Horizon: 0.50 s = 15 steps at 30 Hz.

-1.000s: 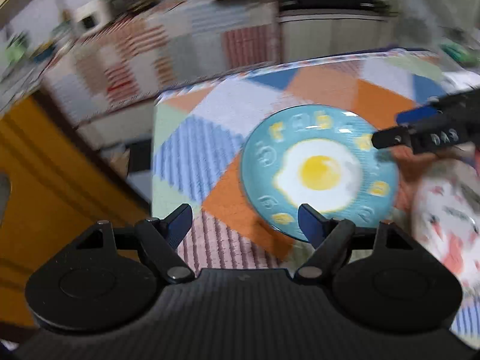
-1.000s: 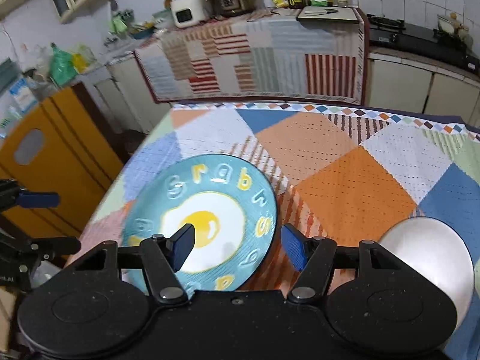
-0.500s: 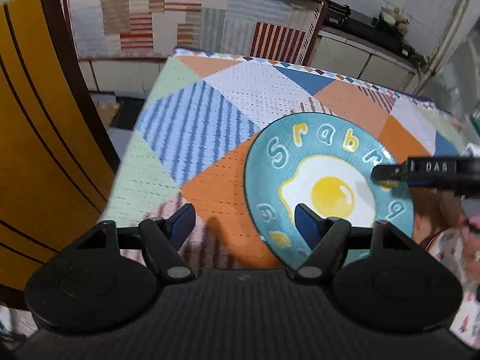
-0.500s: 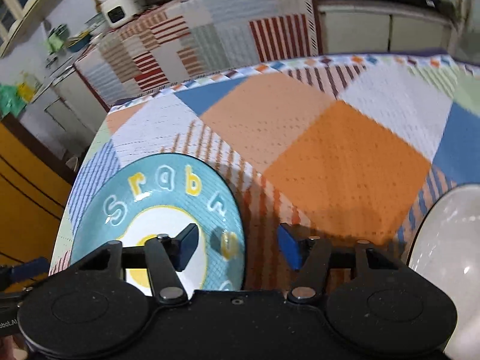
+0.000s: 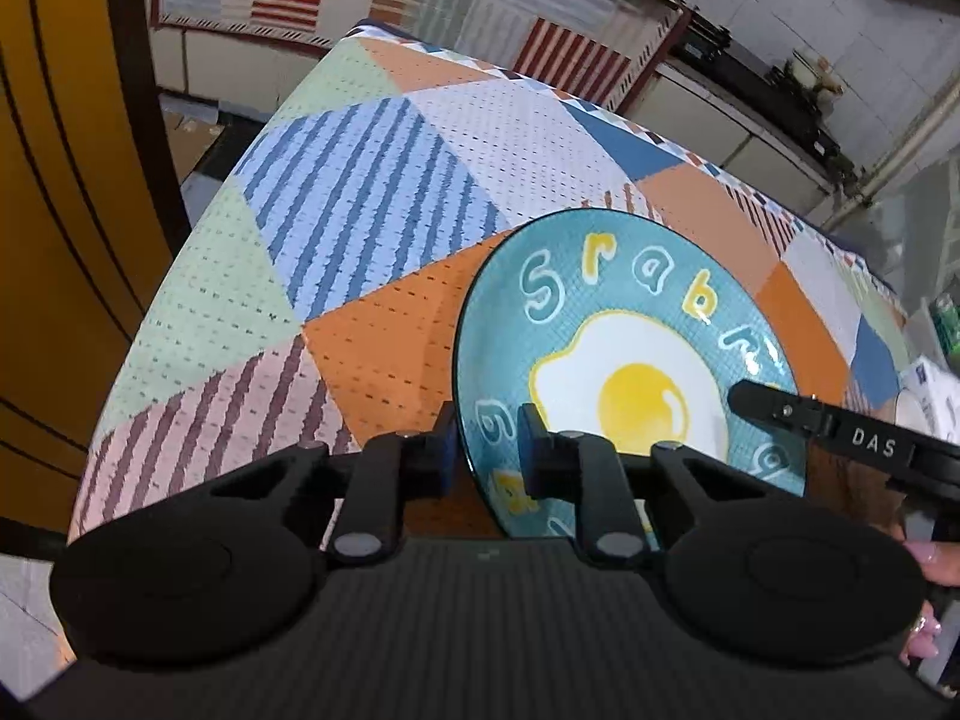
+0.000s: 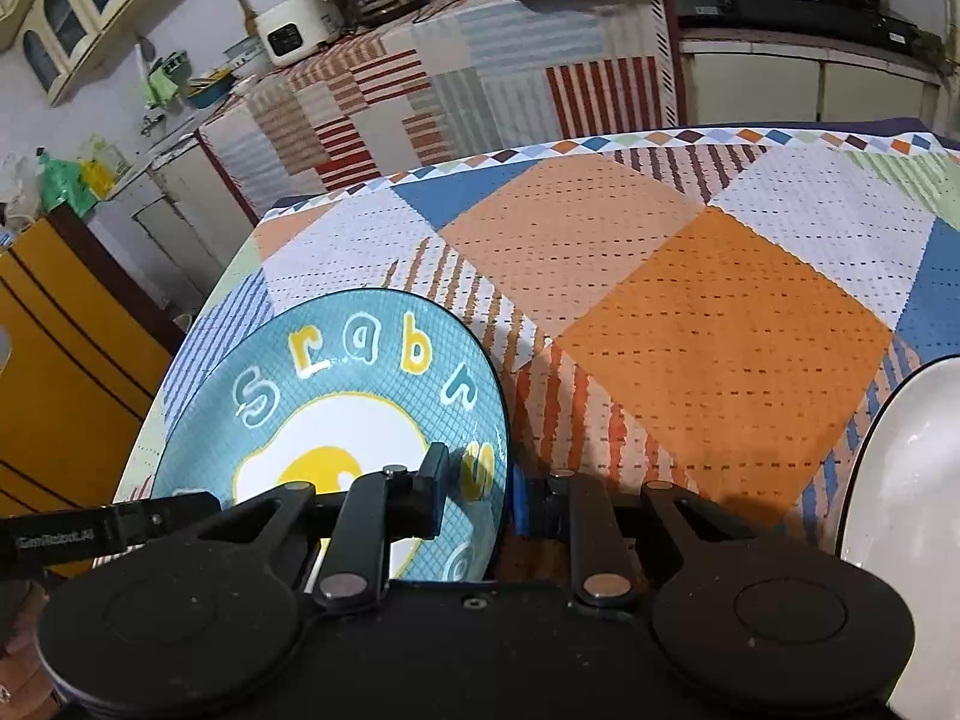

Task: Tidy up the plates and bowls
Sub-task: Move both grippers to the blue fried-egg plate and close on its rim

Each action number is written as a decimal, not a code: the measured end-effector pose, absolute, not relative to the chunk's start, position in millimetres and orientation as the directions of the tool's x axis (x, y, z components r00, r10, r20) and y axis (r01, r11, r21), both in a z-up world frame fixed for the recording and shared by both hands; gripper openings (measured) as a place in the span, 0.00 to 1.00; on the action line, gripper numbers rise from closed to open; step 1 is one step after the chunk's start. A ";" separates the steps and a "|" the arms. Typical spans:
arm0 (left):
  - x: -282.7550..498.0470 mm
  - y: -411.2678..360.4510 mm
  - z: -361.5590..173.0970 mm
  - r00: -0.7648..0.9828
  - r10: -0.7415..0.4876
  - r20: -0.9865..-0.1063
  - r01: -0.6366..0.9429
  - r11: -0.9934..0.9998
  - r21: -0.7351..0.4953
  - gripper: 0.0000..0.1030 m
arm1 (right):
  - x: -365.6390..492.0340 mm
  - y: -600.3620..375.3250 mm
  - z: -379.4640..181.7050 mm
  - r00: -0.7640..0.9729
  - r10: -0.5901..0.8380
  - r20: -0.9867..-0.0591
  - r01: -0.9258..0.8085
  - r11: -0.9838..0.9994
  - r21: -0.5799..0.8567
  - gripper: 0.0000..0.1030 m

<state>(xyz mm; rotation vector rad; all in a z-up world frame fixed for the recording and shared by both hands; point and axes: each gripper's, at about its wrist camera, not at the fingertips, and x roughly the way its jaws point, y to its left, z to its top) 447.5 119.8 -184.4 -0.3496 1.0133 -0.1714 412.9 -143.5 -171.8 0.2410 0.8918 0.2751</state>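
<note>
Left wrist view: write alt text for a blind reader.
The left hand-held gripper is shut on the near-left rim of a teal fried-egg plate over a patchwork tablecloth. The right hand-held gripper reaches in over its right side.

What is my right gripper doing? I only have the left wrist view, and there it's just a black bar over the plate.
Observer: The right gripper clamps the plate at its right rim, one finger on the face and one outside the rim.
Operator: Anything else on that side?
Observer: A white dish with a dark rim lies on the table, to the right of the plate and apart from it.
Operator: And beyond the table?
Observer: A white rice cooker stands on the cloth-covered counter.
</note>
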 end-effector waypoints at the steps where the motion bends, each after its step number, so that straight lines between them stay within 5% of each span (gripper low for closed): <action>1: 448.6 123.1 -184.3 0.507 -0.310 -0.804 -0.049 0.921 -0.386 0.15 | 413.6 -144.5 -171.4 0.592 0.340 -0.731 -0.140 0.936 0.322 0.23; 5: 446.4 140.1 -187.9 0.442 -0.392 -0.807 -0.131 0.862 -0.490 0.15 | 416.0 -151.6 -171.4 0.558 0.377 -0.739 -0.134 0.920 0.369 0.20; 15: 415.6 138.5 -155.5 0.434 -0.371 -0.821 -0.018 0.908 -0.420 0.15 | 395.9 -160.4 -157.4 0.496 0.496 -0.712 -0.221 0.866 0.449 0.13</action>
